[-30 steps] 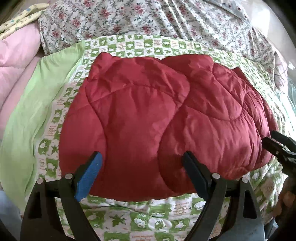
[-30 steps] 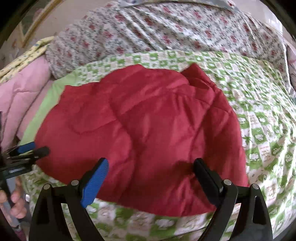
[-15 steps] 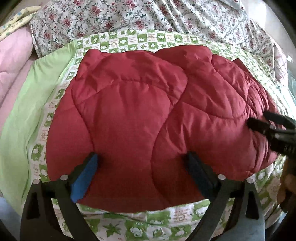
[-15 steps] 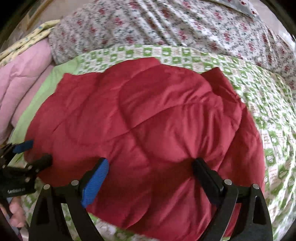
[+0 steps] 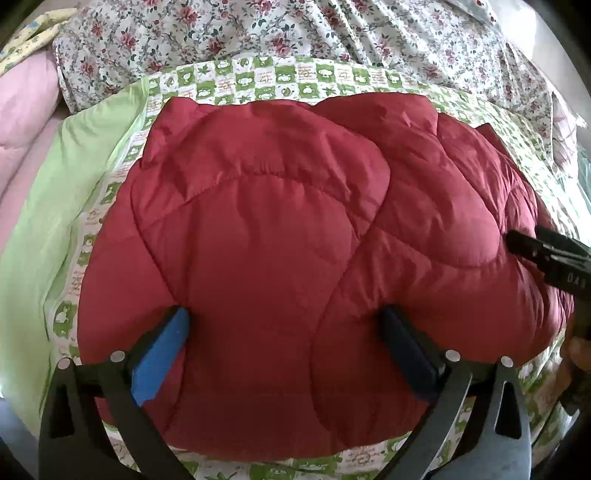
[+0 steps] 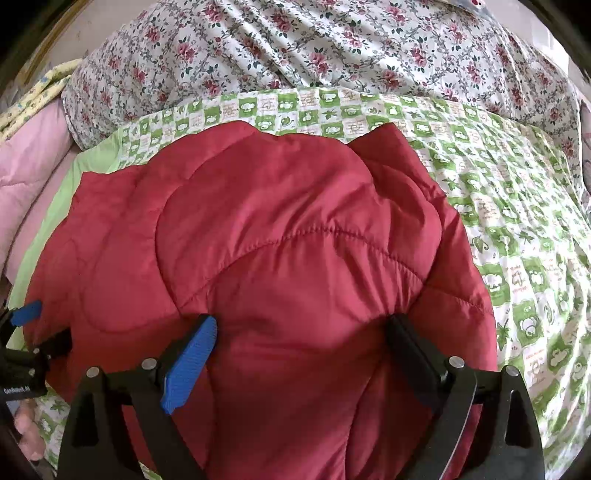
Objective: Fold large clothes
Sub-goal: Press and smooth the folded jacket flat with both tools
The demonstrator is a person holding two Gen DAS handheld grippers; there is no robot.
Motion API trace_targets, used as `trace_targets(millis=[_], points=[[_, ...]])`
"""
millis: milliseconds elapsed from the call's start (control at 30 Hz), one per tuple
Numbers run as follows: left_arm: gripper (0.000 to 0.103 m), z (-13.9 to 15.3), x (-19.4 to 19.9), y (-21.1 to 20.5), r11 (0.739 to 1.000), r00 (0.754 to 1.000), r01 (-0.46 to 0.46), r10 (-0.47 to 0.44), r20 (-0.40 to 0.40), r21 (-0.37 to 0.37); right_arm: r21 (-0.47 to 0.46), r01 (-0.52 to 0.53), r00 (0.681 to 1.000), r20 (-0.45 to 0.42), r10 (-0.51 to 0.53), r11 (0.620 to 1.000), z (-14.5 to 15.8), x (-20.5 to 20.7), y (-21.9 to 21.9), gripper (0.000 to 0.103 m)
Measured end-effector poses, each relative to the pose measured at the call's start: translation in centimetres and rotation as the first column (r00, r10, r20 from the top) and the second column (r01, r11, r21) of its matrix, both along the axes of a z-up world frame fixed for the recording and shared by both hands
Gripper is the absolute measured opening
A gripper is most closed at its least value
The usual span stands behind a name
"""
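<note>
A padded red jacket [image 5: 277, 221] lies folded in a puffy bundle on a green-checked bedspread [image 5: 258, 79]. In the left wrist view my left gripper [image 5: 284, 314] stands wide, its jaws still opening, both fingertips dug into the near part of the jacket with a broad bulge of fabric between them, not pinched. In the right wrist view my right gripper [image 6: 301, 321] is open just as wide, tips sunk into the red jacket [image 6: 277, 221] on its right half. The right gripper [image 5: 517, 242] also shows at the jacket's right edge, and the left gripper [image 6: 44, 326] at its left edge.
A floral quilt [image 5: 295, 29] is heaped along the far side. A pink quilt [image 5: 26, 92] and a pale green sheet [image 5: 55, 184] lie to the left. The checked bedspread [image 6: 517, 221] stretches bare to the right. A person's fingers [image 6: 26, 424] hold the left gripper.
Both grippers have come down and forward onto the jacket, which now fills more of each view. Their fingertips now press into the fabric. The left jaws have spread slightly wider.
</note>
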State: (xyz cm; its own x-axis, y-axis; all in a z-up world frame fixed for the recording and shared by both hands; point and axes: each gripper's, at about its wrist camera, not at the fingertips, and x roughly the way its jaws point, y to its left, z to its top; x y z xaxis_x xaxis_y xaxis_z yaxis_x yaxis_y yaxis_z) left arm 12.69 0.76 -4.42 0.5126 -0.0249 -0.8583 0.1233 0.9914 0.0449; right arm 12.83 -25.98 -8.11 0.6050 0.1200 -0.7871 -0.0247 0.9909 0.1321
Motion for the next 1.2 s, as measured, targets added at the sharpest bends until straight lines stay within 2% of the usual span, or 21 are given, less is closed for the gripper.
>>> trace_targets(millis=[300, 533, 667, 933, 1067, 1200], points=[[0.103, -0.2, 2.5, -0.5, 1.0, 1.0, -0.013, 0.013, -0.007, -0.002, 0.008, 0.0, 1.0, 0.005, 0.0, 1.0, 0.0, 0.1, -0.2, 0.095], [0.103, -0.6, 2.9, -0.9, 1.0, 1.0, -0.014, 0.013, 0.003, 0.015, 0.044, -0.018, 0.998, 0.055, 0.016, 0.999, 2.7, -2.0, -0.1, 0.093], [0.103, -0.7, 3.2, -1.0, 1.0, 1.0, -0.012, 0.012, 0.007, 0.021, -0.007, -0.035, 0.999, -0.017, 0.035, 0.999, 0.6, -0.6, 0.4, 0.096], [0.103, -1.0, 3.9, -1.2, 1.0, 1.0, -0.007, 0.007, 0.003, 0.028, -0.017, -0.02, 1.0, -0.019, 0.02, 1.0, -0.7, 0.6, 0.2, 0.102], [0.103, -1.0, 3.9, -1.2, 1.0, 1.0, -0.008, 0.008, 0.001, 0.027, -0.01, -0.012, 1.0, 0.014, 0.013, 1.0, 1.3, -1.0, 0.6, 0.098], [0.103, -1.1, 4.1, -1.2, 1.0, 1.0, -0.008, 0.008, 0.0, 0.027, -0.01, -0.047, 0.998, 0.048, 0.047, 0.999, 2.5, -2.4, 1.4, 0.098]])
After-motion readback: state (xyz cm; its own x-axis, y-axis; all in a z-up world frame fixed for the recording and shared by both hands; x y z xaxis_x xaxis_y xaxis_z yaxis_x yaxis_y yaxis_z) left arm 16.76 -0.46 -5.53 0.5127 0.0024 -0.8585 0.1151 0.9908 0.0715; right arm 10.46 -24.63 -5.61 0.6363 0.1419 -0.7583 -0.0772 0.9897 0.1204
